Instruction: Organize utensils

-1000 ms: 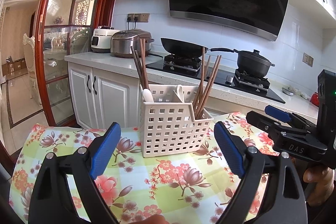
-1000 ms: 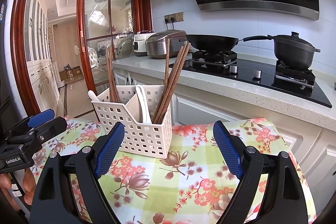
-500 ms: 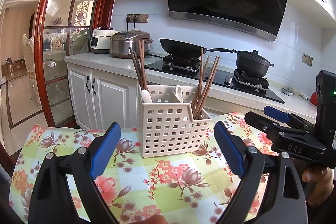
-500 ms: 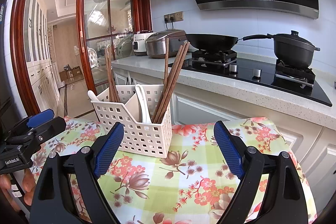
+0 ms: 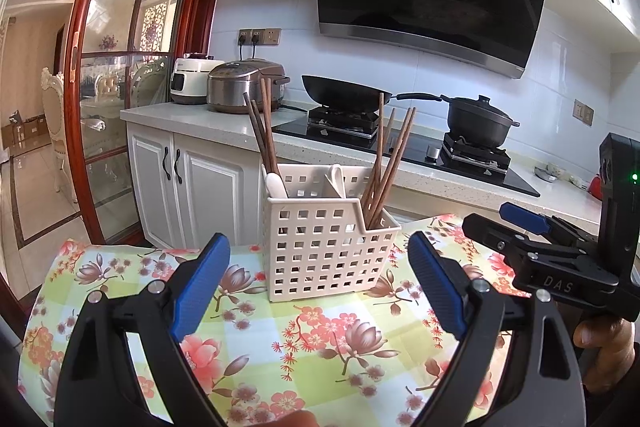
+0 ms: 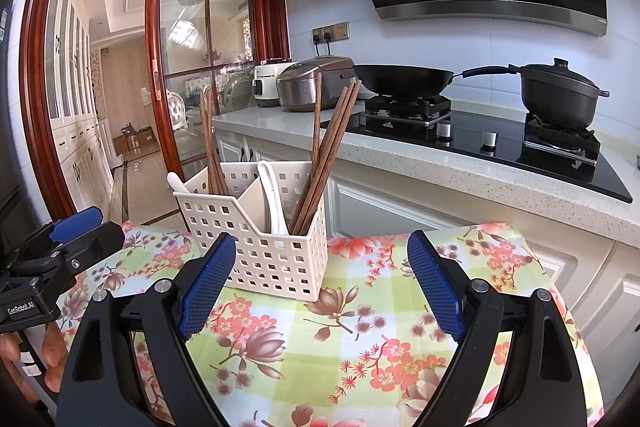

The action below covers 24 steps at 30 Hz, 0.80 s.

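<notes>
Gaping, both empty — left gripper (image 5: 318, 277) marked "GenRobot.AI", right gripper (image 6: 316, 279) marked "DAS" — before caddy (image 5: 326, 247).

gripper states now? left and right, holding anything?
left gripper: open, holding nothing, short of the white basket.
right gripper: open, holding nothing.

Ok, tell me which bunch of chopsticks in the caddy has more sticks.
The bunch in the caddy's low corner pocket: four sticks fan out there. The bunch at the far end, beside a white spoon, shows fewer.
</notes>
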Each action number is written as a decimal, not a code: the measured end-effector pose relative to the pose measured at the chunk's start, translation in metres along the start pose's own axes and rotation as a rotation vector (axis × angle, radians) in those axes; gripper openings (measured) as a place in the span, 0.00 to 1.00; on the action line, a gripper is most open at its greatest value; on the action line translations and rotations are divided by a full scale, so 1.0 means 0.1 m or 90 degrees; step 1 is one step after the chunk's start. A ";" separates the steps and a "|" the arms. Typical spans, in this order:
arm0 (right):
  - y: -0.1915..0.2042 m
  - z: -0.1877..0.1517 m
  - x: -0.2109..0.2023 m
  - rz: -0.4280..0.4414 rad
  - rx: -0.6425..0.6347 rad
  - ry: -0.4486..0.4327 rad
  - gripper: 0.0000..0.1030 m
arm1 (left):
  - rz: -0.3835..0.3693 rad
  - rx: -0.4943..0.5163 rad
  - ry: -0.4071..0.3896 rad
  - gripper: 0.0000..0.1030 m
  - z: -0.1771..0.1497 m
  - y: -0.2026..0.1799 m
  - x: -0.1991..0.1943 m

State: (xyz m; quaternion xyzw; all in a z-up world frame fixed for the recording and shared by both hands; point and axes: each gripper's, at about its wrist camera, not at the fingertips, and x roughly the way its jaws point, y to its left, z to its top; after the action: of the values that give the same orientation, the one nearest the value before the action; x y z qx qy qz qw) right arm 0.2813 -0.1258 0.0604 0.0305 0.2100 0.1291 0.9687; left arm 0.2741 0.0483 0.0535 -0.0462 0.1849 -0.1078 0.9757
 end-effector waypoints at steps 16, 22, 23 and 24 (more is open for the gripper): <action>0.00 -0.01 0.00 0.000 0.000 0.001 0.81 | -0.008 0.001 0.000 0.86 0.00 -0.01 0.01; 0.00 -0.02 0.00 0.000 0.001 0.002 0.81 | 0.011 0.010 -0.021 0.92 -0.01 -0.04 -0.02; 0.00 -0.02 0.00 0.000 0.001 0.002 0.81 | 0.012 0.011 -0.021 0.92 -0.01 -0.04 -0.03; 0.00 -0.02 0.00 0.000 0.000 0.003 0.81 | 0.015 0.014 -0.020 0.92 -0.01 -0.05 -0.03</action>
State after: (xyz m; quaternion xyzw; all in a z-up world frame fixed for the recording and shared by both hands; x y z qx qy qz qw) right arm 0.2804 -0.1255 0.0588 0.0305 0.2120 0.1291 0.9682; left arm 0.2701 0.0444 0.0540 -0.0348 0.1691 -0.0977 0.9801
